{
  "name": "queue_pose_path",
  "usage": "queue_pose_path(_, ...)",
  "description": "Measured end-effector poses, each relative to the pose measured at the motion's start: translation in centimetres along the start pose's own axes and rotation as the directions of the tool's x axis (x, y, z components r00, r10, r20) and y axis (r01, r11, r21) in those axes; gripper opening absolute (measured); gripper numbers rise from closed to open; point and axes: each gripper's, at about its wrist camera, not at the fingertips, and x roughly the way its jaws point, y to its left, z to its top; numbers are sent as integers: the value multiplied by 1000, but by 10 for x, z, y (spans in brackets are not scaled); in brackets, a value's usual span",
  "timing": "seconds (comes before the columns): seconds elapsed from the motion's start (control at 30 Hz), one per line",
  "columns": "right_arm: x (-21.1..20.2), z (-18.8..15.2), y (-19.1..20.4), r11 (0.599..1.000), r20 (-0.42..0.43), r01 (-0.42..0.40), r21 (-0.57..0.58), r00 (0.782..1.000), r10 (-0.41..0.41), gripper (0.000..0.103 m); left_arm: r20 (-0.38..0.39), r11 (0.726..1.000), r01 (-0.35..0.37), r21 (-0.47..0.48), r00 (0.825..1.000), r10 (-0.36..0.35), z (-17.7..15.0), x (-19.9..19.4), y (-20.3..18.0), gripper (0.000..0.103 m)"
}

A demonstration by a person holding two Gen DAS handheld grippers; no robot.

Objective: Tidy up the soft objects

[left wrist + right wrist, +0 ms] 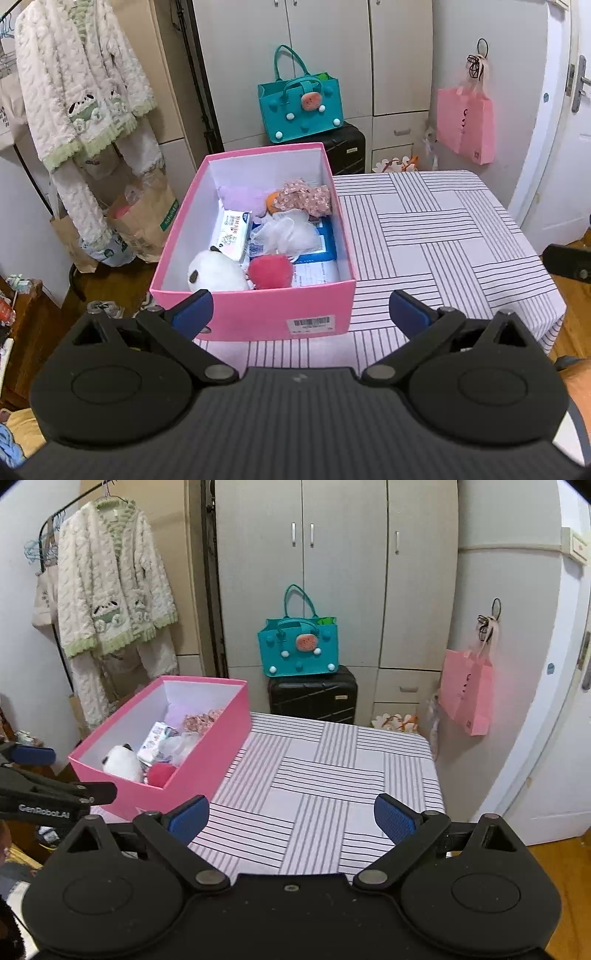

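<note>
A pink box (258,314) (207,746) stands on the left part of the striped table (443,236) (332,775). Inside it lie a white panda plush (216,273) (122,762), a red pompom (269,271) (160,773), a white mesh sponge (291,230), a floral cloth (304,195) (203,718), a lilac pouch (240,195), a tissue pack (232,234) (157,738) and blue packets (327,236). My left gripper (301,314) hovers open just before the box's near wall, holding nothing. My right gripper (291,819) is open over the bare tablecloth, right of the box.
A teal bag (301,107) (299,648) sits on a black suitcase (314,694) behind the table. A pink bag (467,123) (467,694) hangs on the right wall. A fluffy robe (81,96) (114,583) and paper bags (144,221) are on the left.
</note>
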Motion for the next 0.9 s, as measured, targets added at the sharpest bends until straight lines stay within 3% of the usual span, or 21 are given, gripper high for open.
queue_pose_path(0.27,-1,-6,1,1000,0,6,-10,1000,-6,98,6,1000,-8,0,1000,8,1,-5,-3,103)
queue_pose_path(0.43,-2,-5,-2,1000,0,0,6,1000,0,98,-18,999,45,6,999,-45,7,-5,-5,103)
queue_pose_path(0.6,-5,-1,-9,999,7,-22,36,1000,21,98,11,999,47,11,999,-47,7,-12,-9,103)
queue_pose_path(0.9,-9,-12,-5,999,73,33,17,997,-34,98,53,999,44,-4,998,-43,-1,-12,-13,103)
